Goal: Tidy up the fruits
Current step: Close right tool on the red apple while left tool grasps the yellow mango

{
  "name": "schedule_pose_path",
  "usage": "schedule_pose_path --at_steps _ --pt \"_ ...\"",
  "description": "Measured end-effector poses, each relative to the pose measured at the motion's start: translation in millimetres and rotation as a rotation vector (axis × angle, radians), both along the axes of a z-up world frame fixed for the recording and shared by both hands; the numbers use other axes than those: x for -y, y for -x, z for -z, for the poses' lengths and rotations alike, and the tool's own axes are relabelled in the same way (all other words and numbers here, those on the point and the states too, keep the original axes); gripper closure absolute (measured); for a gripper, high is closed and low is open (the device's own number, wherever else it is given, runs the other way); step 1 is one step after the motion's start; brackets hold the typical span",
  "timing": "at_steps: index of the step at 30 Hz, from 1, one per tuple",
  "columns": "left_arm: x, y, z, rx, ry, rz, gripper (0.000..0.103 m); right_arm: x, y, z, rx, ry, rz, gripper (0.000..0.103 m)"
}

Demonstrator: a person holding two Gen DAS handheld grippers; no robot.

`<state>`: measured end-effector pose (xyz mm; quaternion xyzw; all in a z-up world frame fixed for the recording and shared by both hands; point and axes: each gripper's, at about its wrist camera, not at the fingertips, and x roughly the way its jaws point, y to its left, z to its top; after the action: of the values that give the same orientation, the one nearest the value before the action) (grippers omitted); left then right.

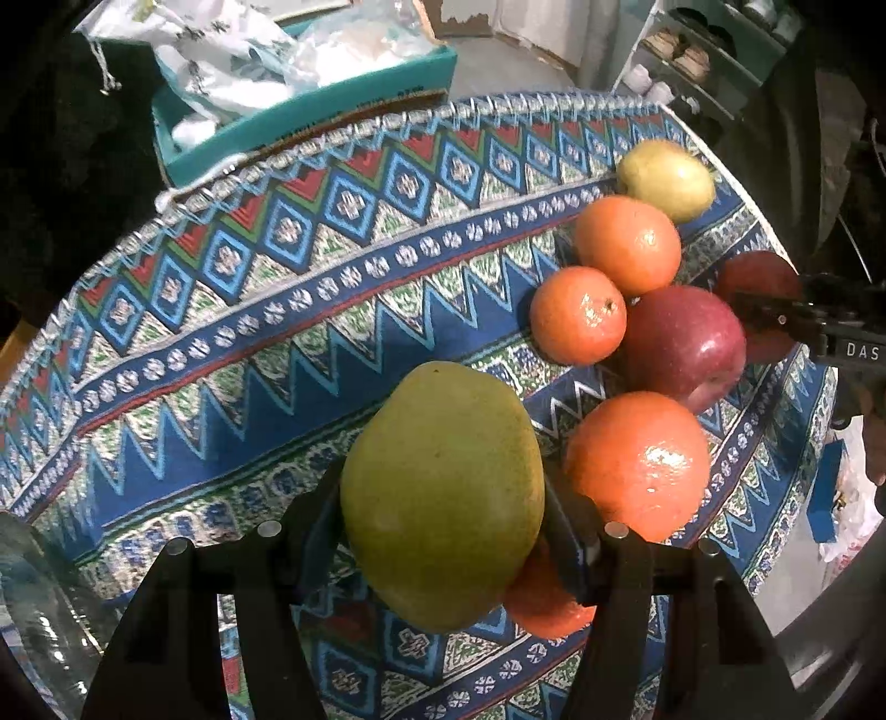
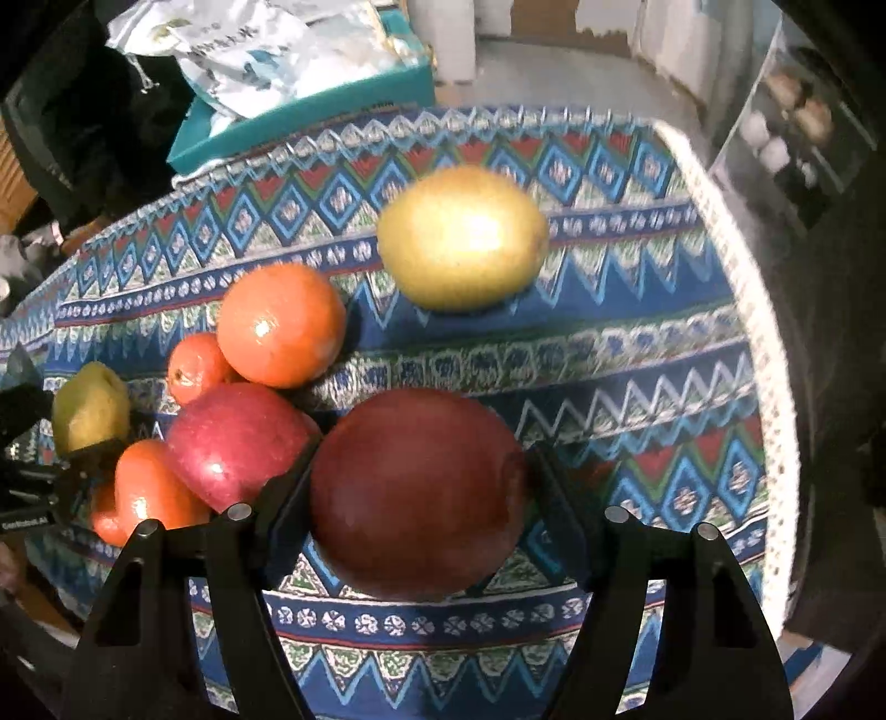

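My left gripper is shut on a green pear, held over the patterned tablecloth. My right gripper is shut on a dark red apple; it shows at the right edge of the left wrist view. On the cloth lie a second red apple, three oranges, a yellow-green pear and a further orange partly hidden under my held pear. The yellow-green pear also shows in the right wrist view.
A teal box with white plastic bags stands behind the table's far edge. The round table edge curves along the right. Shelves stand at the far right. A glass item sits at lower left.
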<state>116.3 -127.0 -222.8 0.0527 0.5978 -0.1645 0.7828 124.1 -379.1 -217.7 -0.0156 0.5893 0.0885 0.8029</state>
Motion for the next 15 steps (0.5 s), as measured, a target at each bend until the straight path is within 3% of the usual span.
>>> schedule_pose_path --at_steps 15 --pt "-9.6 20.4 -45.3 0.090 0.012 -0.010 0.037 -33.4 15.0 -55.3 0.155 0.018 -0.112 0.031"
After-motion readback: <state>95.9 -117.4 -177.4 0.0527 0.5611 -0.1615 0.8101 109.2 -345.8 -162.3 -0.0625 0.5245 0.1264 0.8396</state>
